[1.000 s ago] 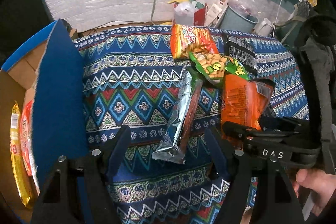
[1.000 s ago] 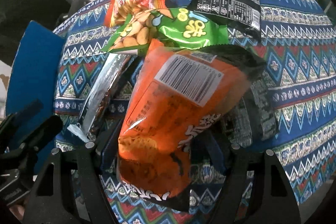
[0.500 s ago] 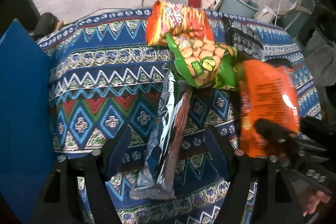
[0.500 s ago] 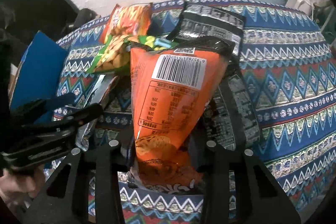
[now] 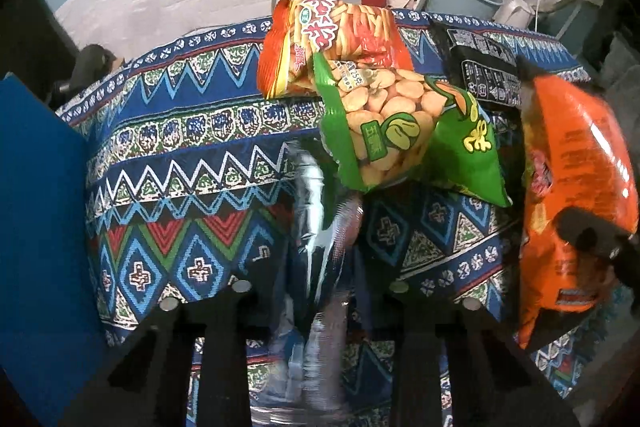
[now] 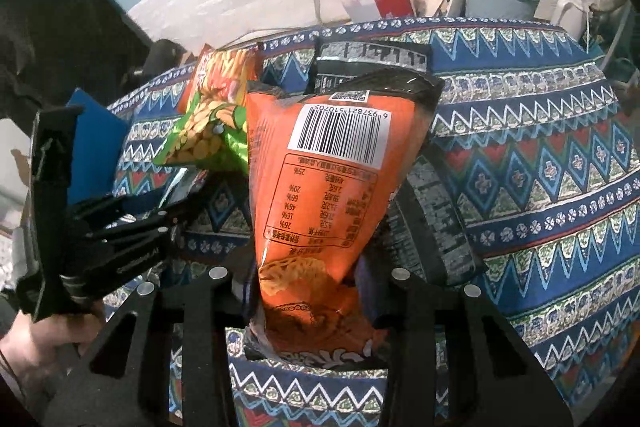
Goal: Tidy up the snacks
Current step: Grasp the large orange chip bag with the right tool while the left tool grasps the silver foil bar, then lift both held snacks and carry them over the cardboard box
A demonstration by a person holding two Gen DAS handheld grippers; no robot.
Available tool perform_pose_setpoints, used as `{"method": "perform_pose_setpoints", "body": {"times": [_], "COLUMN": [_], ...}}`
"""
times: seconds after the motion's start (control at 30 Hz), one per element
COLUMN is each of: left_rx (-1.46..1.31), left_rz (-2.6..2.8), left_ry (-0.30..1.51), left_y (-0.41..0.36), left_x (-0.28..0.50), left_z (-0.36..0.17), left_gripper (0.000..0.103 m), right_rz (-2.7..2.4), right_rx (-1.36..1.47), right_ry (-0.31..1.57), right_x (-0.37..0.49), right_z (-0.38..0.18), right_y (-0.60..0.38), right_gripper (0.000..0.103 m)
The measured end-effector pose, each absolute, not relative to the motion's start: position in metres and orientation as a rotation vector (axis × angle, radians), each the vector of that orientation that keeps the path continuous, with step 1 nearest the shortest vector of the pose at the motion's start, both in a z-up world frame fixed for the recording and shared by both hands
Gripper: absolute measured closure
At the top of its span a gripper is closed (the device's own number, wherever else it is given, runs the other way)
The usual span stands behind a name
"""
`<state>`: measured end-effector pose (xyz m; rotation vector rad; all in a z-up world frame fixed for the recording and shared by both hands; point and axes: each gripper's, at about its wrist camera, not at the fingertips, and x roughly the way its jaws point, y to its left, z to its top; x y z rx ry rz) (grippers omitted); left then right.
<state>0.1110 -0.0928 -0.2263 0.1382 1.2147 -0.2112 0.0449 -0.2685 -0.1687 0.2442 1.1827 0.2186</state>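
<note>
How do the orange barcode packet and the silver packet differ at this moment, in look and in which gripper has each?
The orange packet is broad, opaque and puffy, with a printed barcode; the silver packet is a narrow, shiny foil strip. The orange packet is clamped in the right gripper and tilted up off the cloth; the silver packet sits in the left gripper, low over the tablecloth. Both are pinched at one end.

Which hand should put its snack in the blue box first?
Probably the left. The left gripper is shut on the silver packet, and the blue box stands right beside it. The right gripper holds the orange bag farther from the box, with the left gripper in between.
</note>
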Motion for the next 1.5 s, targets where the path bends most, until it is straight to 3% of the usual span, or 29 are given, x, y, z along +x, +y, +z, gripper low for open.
{"method": "perform_pose_setpoints", "body": {"times": [0.33, 0.87, 1.5], "left_rx": [0.151, 0.109, 0.059], "left_rz": [-0.175, -0.154, -0.136], "left_ry": [1.197, 1.041, 0.922], "left_y": [-0.079, -0.045, -0.006], "left_x": [0.084, 0.045, 0.018], "left_z": [-0.215, -0.133, -0.074], "left_gripper": [0.074, 0.074, 0.074], "right_rz": [0.231, 0.292, 0.409], "right_rx": [0.237, 0.174, 0.147], "right_ry": [1.130, 1.026, 0.951], "right_x": [0.044, 0.041, 0.036], "right_z": [-0.147, -0.101, -0.061], "right_y": [-0.262, -0.227, -0.179], "right_gripper": [0.065, 0.065, 0.065]}}
